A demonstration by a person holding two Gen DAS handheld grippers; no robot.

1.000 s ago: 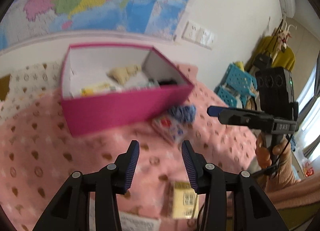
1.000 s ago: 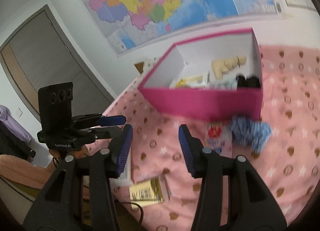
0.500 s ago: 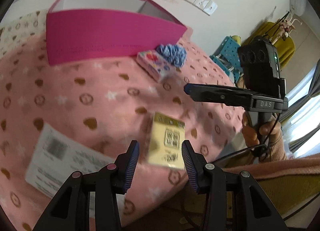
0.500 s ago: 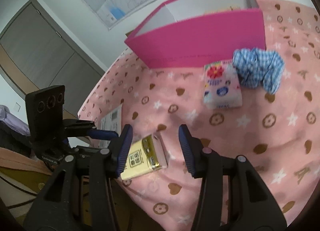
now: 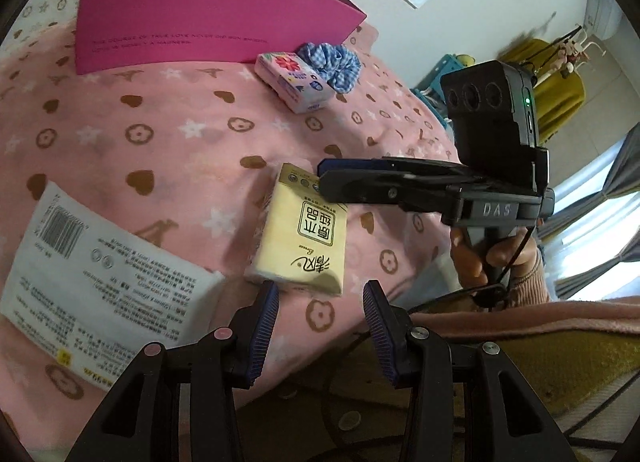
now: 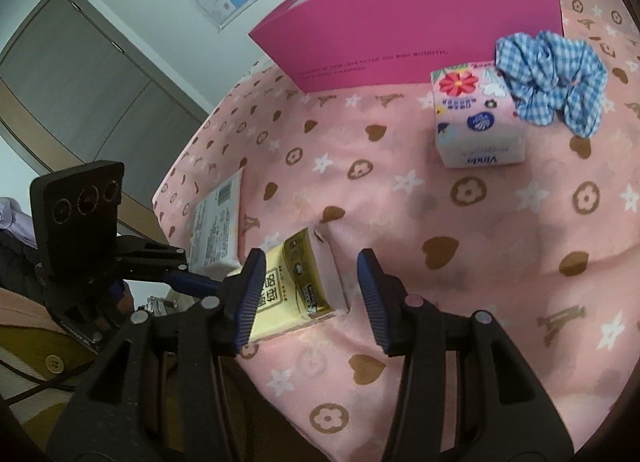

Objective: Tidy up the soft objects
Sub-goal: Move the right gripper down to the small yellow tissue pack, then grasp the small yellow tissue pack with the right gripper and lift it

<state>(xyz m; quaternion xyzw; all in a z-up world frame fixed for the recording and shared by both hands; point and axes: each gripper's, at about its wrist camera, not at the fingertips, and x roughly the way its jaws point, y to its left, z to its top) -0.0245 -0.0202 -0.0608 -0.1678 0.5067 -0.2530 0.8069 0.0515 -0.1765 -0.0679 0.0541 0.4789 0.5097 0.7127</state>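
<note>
On the pink blanket [image 5: 168,150] lie a yellow tissue pack [image 5: 304,234], a large white wipes pack [image 5: 96,278], a flowered tissue pack [image 5: 294,80] and a blue gingham scrunchie [image 5: 332,62]. A magenta box [image 5: 192,22] stands behind them; only its outer wall shows. My left gripper [image 5: 322,302] is open just short of the yellow pack's near end, empty. My right gripper [image 6: 311,266] is open low over the yellow tissue pack [image 6: 296,282], whose left part is hidden behind one finger; nothing is pressed. The flowered pack [image 6: 476,118] touches the scrunchie [image 6: 552,78].
The blanket's edge drops off just below both grippers. The right gripper [image 5: 326,178] reaches in from the right over the yellow pack, held by a hand [image 5: 492,254]. The left gripper [image 6: 200,278] is at the left. Grey doors [image 6: 80,74] stand beyond.
Both grippers have sunk toward the blanket and tipped downward. The box's inside has dropped out of view, and the yellow pack now lies close in front of both. Jaws kept their width.
</note>
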